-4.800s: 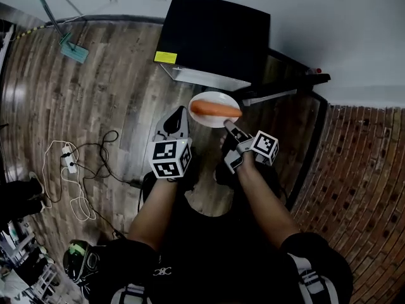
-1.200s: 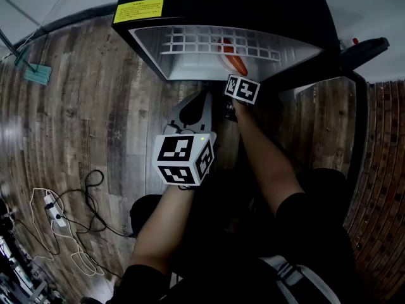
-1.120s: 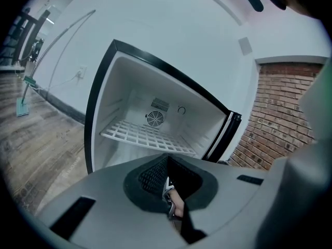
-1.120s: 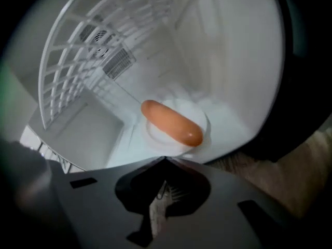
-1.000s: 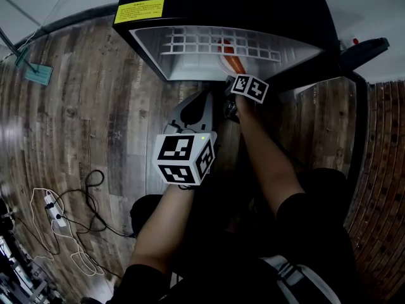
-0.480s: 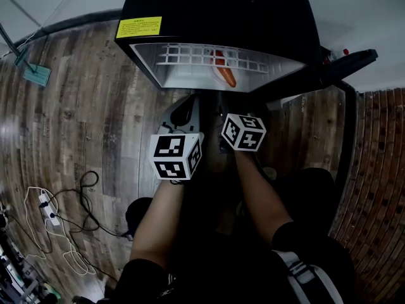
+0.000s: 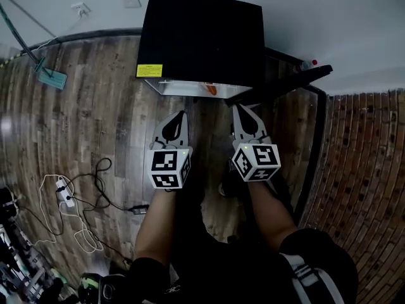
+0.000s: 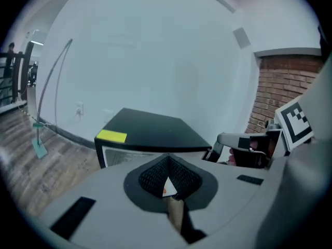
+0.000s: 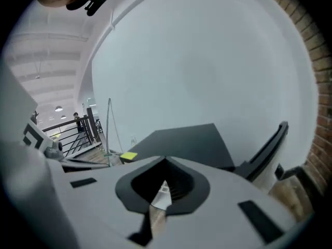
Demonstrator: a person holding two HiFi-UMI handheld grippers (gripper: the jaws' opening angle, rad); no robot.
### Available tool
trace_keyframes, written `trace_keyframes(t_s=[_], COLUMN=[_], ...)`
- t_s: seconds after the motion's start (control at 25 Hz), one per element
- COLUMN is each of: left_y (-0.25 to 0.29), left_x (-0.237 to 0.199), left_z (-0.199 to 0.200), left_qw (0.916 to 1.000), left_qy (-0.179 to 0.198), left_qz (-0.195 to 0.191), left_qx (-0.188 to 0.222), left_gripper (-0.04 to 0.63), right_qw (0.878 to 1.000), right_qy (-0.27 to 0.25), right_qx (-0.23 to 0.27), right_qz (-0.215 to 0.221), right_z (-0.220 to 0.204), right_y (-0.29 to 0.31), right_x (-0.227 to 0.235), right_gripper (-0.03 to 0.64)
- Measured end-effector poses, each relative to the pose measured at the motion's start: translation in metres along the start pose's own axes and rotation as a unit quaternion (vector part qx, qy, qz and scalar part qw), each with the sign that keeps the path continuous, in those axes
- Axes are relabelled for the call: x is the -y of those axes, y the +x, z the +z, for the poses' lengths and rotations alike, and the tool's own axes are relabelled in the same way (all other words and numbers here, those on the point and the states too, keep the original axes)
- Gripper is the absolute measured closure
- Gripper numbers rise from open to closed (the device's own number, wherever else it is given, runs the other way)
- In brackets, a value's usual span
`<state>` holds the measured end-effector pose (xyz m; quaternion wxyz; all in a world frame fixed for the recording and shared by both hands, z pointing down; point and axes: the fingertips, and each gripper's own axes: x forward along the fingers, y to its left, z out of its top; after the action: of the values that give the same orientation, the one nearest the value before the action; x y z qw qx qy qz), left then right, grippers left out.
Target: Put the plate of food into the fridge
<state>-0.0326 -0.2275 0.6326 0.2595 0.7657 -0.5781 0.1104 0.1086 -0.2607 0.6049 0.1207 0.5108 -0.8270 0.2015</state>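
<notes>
A small black fridge (image 7: 202, 40) stands against the white wall, its door (image 7: 297, 81) swung open to the right. Just under its top edge a bit of the orange food (image 7: 212, 89) shows inside; the plate itself is hidden. My left gripper (image 7: 182, 114) and right gripper (image 7: 238, 107) hang side by side in front of the opening, apart from it, both shut and empty. In the left gripper view the fridge (image 8: 150, 131) lies beyond the shut left gripper (image 8: 167, 157). The right gripper view shows the fridge (image 9: 187, 141) past the shut right gripper (image 9: 165, 162).
White cables and a power strip (image 7: 63, 192) lie on the wood floor at the left. A green-headed mop (image 7: 54, 78) leans near the wall. A brick surface (image 7: 361, 163) runs along the right. A dark cable (image 7: 107, 170) trails near my left arm.
The right gripper has pulled out of the fridge, leaving the food inside. Both grippers have risen and now hang level with each other, and the fridge looks smaller and farther below.
</notes>
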Motion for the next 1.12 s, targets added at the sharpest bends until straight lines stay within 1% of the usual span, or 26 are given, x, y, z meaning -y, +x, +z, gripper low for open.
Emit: trace_keyframes(t_s=[0.16,0.24,0.32,0.4,0.44,0.56,0.64,0.76,0.84,0.92,1.0,1.12], left_y=[-0.057,-0.085,-0.109,-0.129,-0.137,-0.155,-0.162,-0.174,-0.177,-0.178,-0.18,-0.177], left_x=[0.037,0.062,0.085,0.108,0.119,0.152,0.17,0.192,0.203,0.216,0.234,0.252], left_z=[0.104,0.162,0.216,0.258,0.276,0.327,0.359,0.401,0.429,0.451,0.463,0.472], left_qw=[0.9999,0.9998,0.9993,0.9989,0.9987,0.9978,0.9962,0.9937,0.9919,0.9897,0.9876,0.9863], left_qy=[0.009,0.011,0.024,0.037,0.036,0.028,0.021,0.009,0.019,0.04,0.053,0.053], left_qz=[-0.007,-0.012,-0.012,-0.011,-0.012,-0.017,-0.022,-0.028,-0.028,-0.023,-0.021,-0.021], left_qx=[0.005,0.015,0.025,0.028,0.033,0.058,0.082,0.108,0.122,0.135,0.146,0.155], left_gripper=[0.598,0.598,0.598,0.598,0.598,0.598,0.598,0.598,0.598,0.598,0.598,0.598], right_qw=[1.0,1.0,0.999,0.999,0.998,0.996,0.993,0.99,0.989,0.987,0.985,0.983], right_qy=[-0.004,-0.007,-0.01,-0.01,-0.013,-0.027,-0.027,-0.026,-0.026,-0.033,-0.041,-0.047], right_qx=[0.013,0.02,0.033,0.049,0.059,0.089,0.114,0.137,0.145,0.154,0.162,0.171], right_qz=[-0.003,-0.004,-0.009,-0.013,-0.01,0.008,0.016,0.015,0.017,0.024,0.032,0.047], right_z=[0.107,0.162,0.217,0.267,0.291,0.352,0.389,0.431,0.455,0.474,0.484,0.494], right_y=[-0.049,-0.078,-0.105,-0.13,-0.141,-0.163,-0.175,-0.195,-0.202,-0.21,-0.22,-0.225], right_x=[-0.027,-0.036,-0.041,-0.044,-0.046,-0.049,-0.046,-0.034,-0.028,-0.023,-0.017,-0.008], right_gripper=[0.604,0.604,0.604,0.604,0.604,0.604,0.604,0.604,0.604,0.604,0.604,0.604])
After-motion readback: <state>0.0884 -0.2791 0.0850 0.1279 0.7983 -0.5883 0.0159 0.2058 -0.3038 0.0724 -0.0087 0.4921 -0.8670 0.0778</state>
